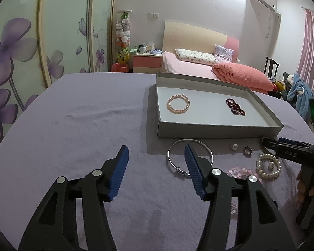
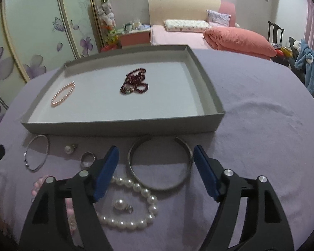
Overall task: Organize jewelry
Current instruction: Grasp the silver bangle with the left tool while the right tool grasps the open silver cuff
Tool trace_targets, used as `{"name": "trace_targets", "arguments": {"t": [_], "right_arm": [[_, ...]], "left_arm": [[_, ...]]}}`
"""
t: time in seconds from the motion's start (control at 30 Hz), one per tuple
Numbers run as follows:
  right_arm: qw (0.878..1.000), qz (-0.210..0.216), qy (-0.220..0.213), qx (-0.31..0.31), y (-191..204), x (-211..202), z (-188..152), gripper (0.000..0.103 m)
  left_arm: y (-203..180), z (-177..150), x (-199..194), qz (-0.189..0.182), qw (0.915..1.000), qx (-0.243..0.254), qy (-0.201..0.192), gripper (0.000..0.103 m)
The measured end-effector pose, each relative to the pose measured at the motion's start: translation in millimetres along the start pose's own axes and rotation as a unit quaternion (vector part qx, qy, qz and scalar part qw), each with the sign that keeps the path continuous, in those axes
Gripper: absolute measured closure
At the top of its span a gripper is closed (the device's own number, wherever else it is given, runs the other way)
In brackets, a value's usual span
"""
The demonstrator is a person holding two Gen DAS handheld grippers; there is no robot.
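Observation:
A grey shallow box (image 1: 219, 128) (image 2: 123, 128) on the purple table holds a pink pearl bracelet (image 1: 178, 104) (image 2: 63, 94) and a dark red bead string (image 1: 235, 106) (image 2: 135, 81). In front of the box lie a thin silver bangle (image 1: 171, 161) (image 2: 37, 152), a pearl stud (image 1: 234, 146) (image 2: 68, 149), a ring (image 1: 247, 150) (image 2: 87, 159), a wide silver cuff (image 2: 160, 165), a white pearl bracelet (image 1: 269, 165) (image 2: 136, 205) with a pearl pendant (image 2: 120, 206) inside, and pink beads (image 1: 240, 172) (image 2: 36, 187). My left gripper (image 1: 156, 156) is open, its right finger over the thin bangle. My right gripper (image 2: 156, 156) is open above the cuff.
The purple cloth (image 1: 73, 125) covers the round table. The right gripper's body (image 1: 293, 152) reaches in from the right in the left wrist view. Behind the table stand a bed with a pink quilt (image 1: 240, 75), a nightstand (image 1: 146, 62) and a floral wardrobe (image 1: 21, 52).

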State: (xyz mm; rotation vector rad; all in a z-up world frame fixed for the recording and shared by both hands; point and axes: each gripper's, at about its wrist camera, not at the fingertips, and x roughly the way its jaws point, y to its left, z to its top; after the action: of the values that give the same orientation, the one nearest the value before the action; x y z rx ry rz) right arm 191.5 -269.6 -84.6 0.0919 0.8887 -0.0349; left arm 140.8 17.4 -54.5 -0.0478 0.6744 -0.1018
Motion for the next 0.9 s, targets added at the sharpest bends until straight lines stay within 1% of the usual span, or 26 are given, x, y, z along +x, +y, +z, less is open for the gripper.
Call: {"name": "trace_targets", "arguments": {"t": [0.1,0.23,0.33,0.47,0.53,0.57,0.6,0.73,0.9], "right_arm": [[1.000,-0.012,0.003,-0.010,4,2,0,0.028],[1.000,-0.025,0.004,0.001,0,4,1,0.028],[0.999,-0.035,0.006,-0.012,4,6,1,0.026],[0.999,-0.032,0.013,-0.015,5,11,-1,0.026],[1.000,-0.027,0.014,-0.003,0,12,1,0.029],[1.000,-0.027,0.013,-0.001,-2,11,1,0.031],[1.000,-0.029,0.010,-0.003,-3,10,1,0.037],[1.000,-0.024,0.009,0.009,-13,7,-3,0.037],[1.000,-0.020,0.007,0.018,-19,5,-4,0.037]], "left_arm": [[0,0,0,-0.001,1.0000,0.000,0.001,0.044],[0,-2,2,-0.003,1.0000,0.001,0.005,0.044],[-1,-3,4,-0.003,1.0000,0.002,0.009,0.044],[-2,-3,6,-0.004,0.9999,0.003,0.014,0.044],[-3,-3,6,-0.003,0.9999,0.005,0.015,0.043],[-4,-3,7,-0.004,0.9998,0.006,0.017,0.041],[-5,-3,8,-0.004,0.9998,0.007,0.018,0.039],[-9,-2,11,-0.009,0.9996,0.013,0.025,0.034],[-25,0,25,-0.017,0.9982,0.033,0.047,0.025]]}}
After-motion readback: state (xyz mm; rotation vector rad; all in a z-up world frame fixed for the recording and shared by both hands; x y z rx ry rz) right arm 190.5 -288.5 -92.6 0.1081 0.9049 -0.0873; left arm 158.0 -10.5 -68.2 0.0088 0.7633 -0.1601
